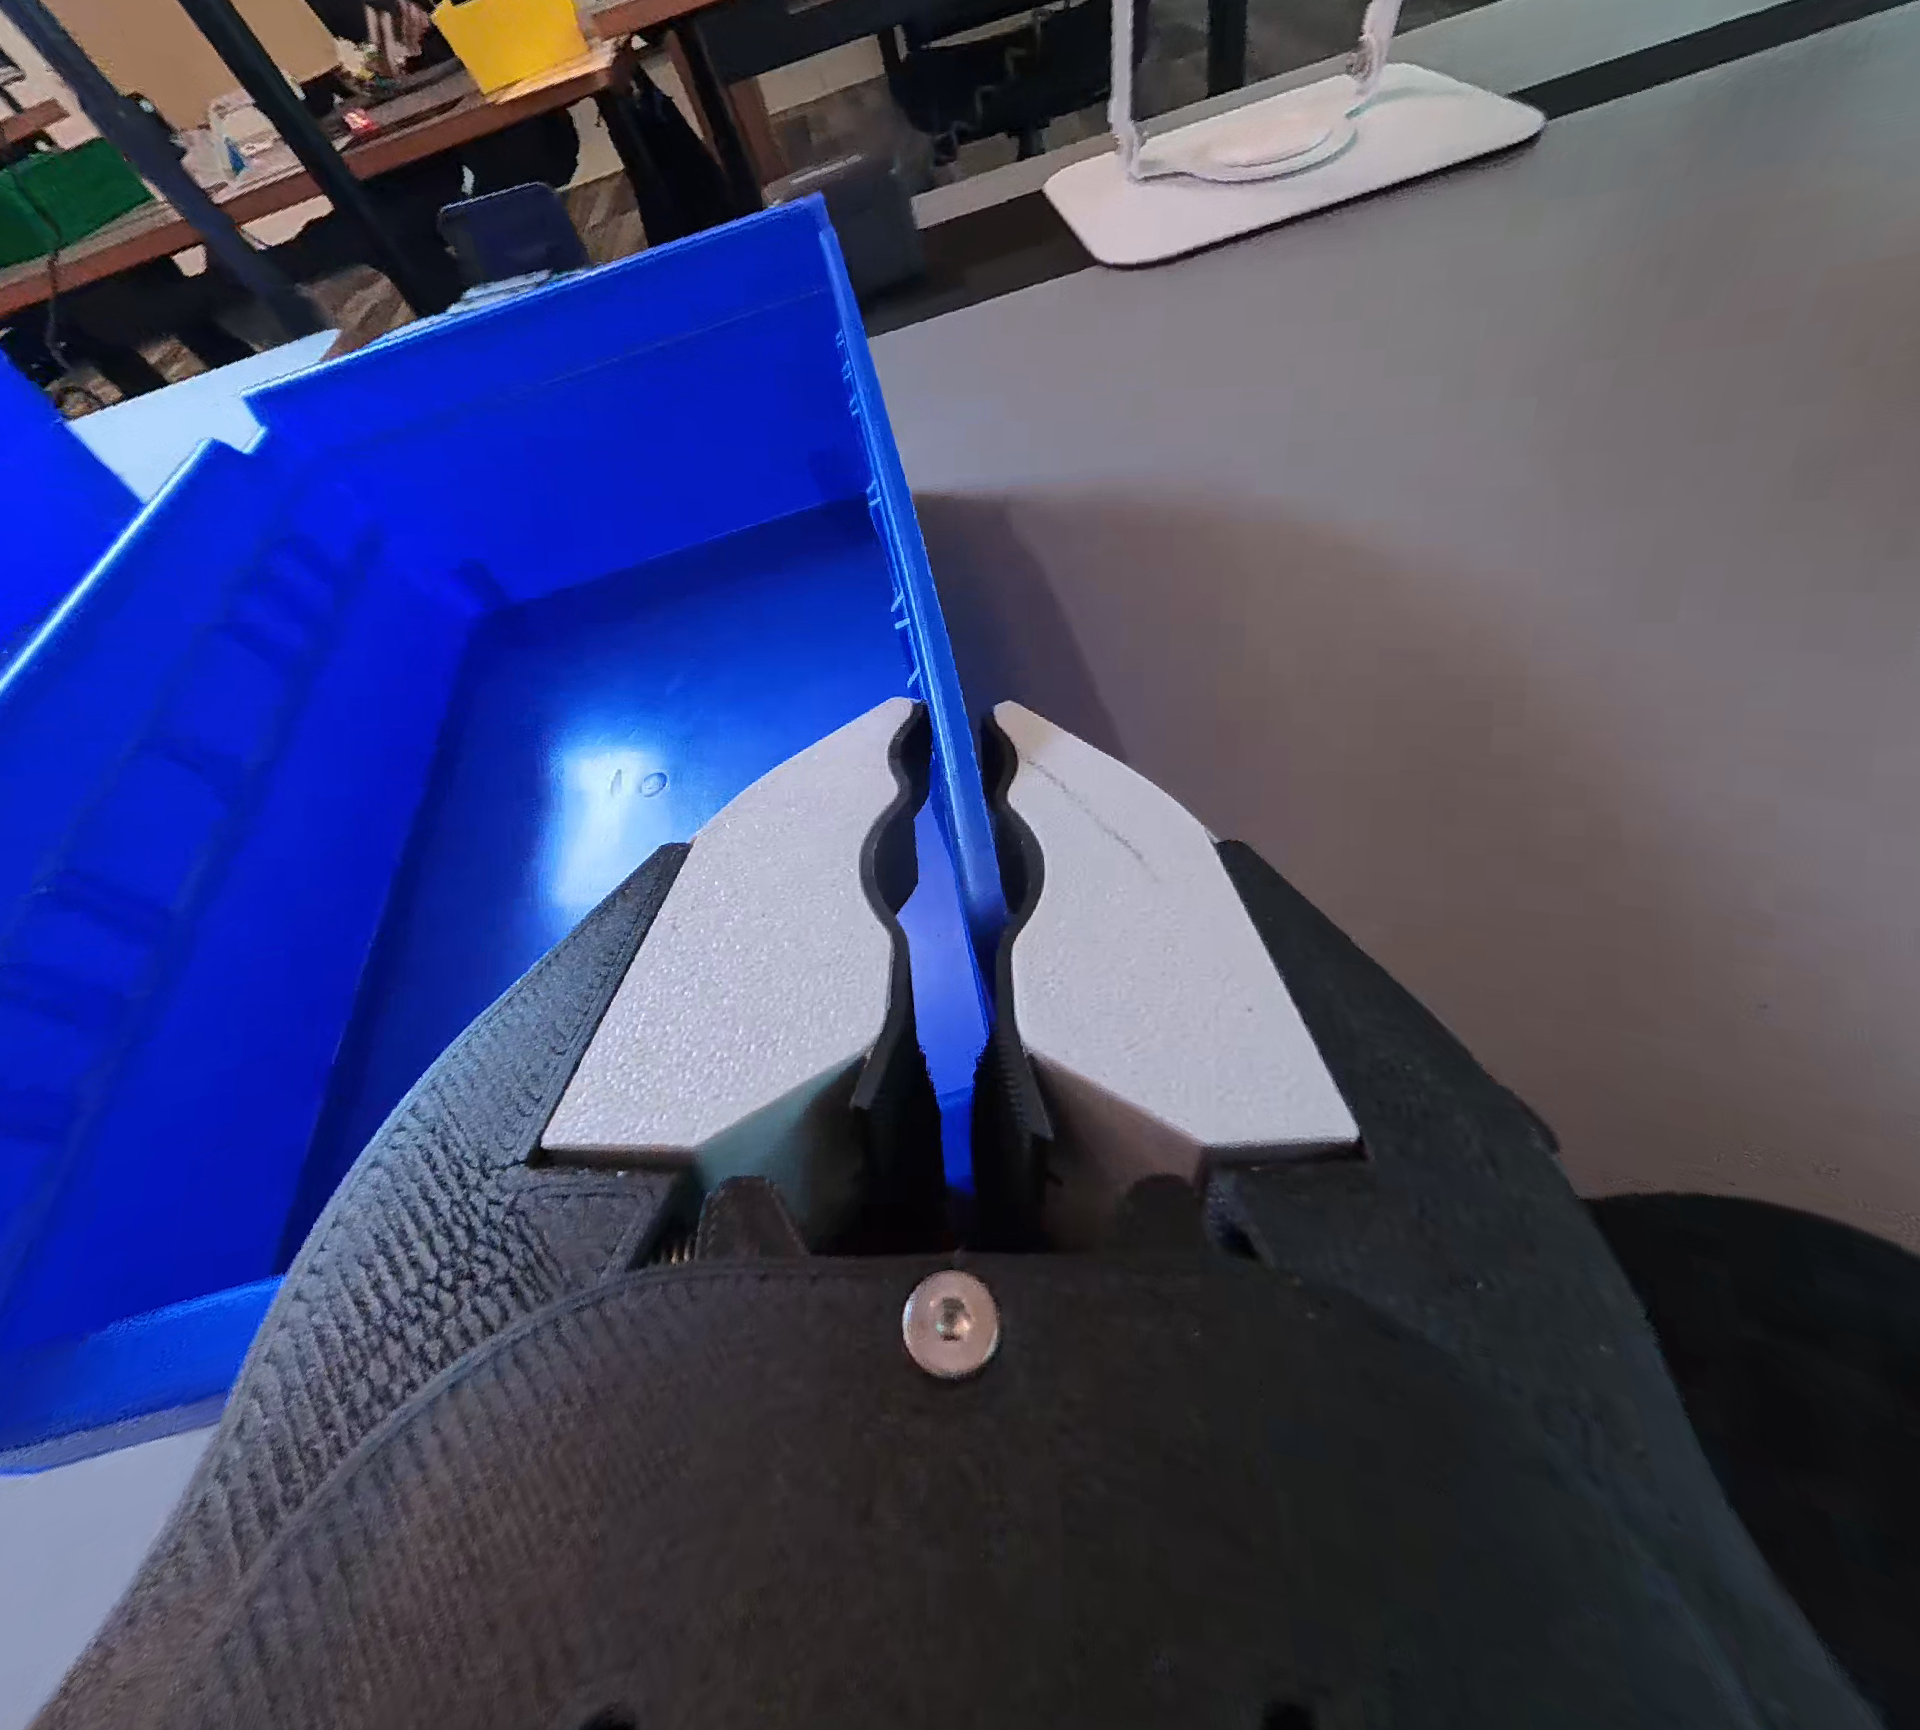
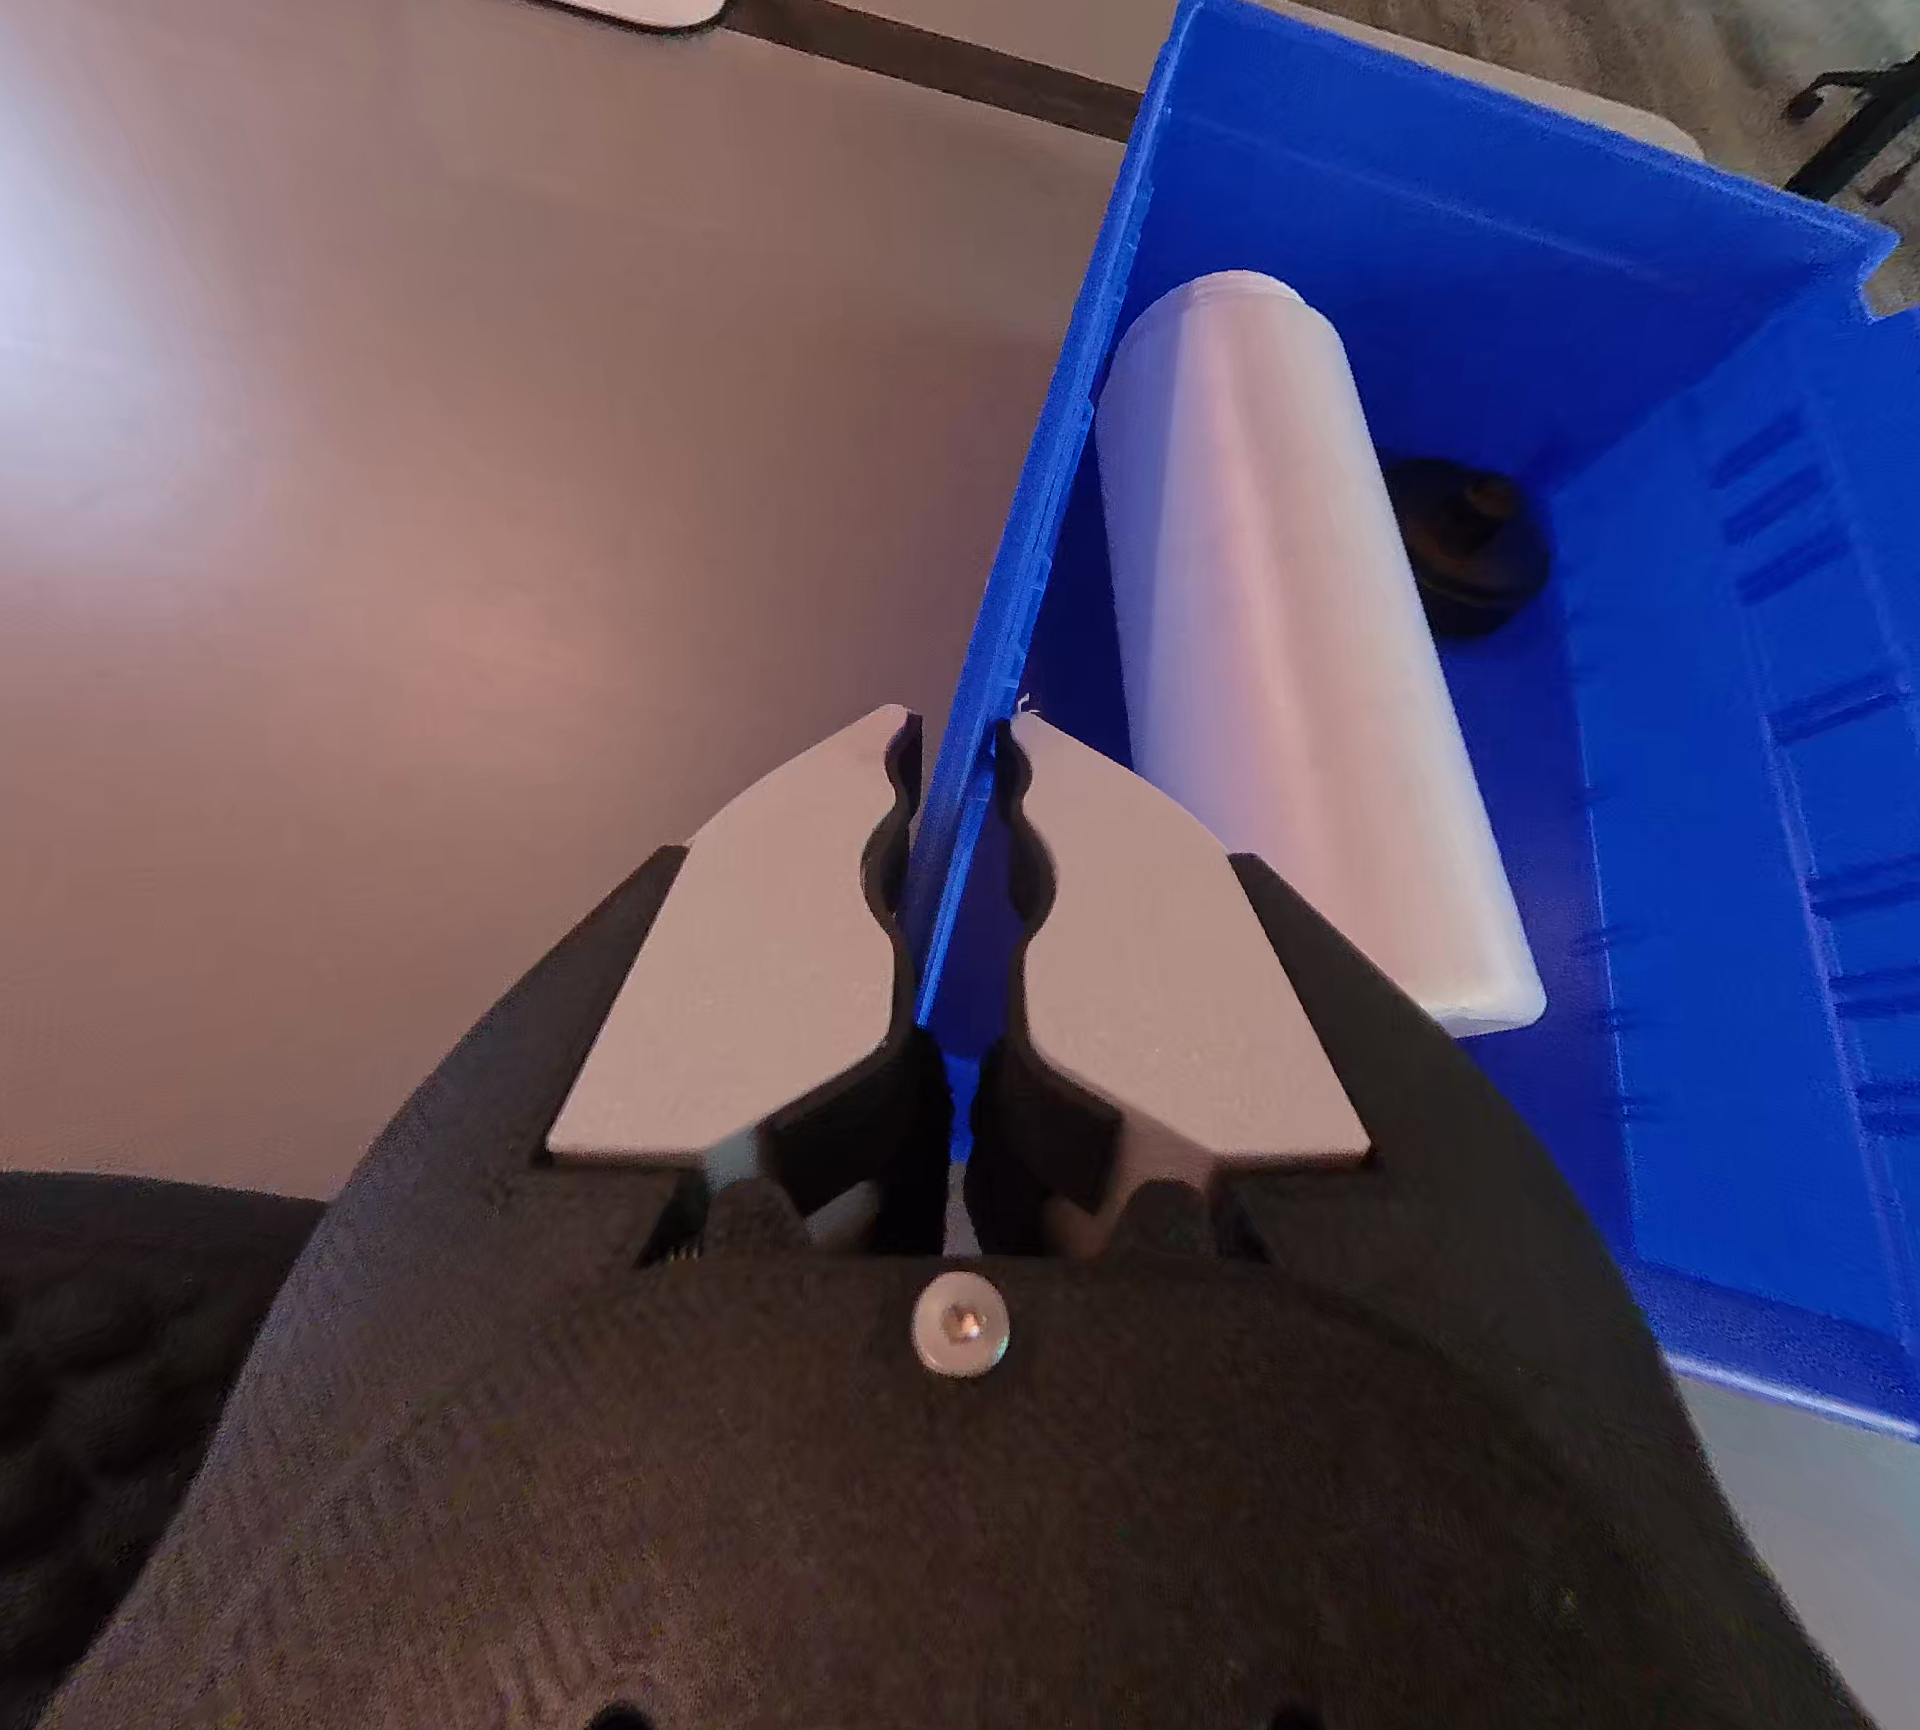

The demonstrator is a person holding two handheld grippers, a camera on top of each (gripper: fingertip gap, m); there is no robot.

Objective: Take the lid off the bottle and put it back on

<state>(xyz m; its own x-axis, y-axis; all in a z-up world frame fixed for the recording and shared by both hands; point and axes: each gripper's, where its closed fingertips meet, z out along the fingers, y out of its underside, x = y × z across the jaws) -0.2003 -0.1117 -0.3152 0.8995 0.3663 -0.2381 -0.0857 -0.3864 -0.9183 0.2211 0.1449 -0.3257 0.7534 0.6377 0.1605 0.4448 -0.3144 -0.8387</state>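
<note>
Dark lid (image 2: 1470, 542) partly hidden behind the white bottle (image 2: 1288, 631)

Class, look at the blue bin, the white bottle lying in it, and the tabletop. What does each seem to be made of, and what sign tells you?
Blue bin: probably moulded plastic, glossy; ribbed walls, bright reflections.
White bottle: likely matte, slightly translucent plastic; soft sheen, threaded neck, lid off.
Tabletop: smooth grey-brown surface, perhaps laminate; broad dull glare, no grain.
</note>
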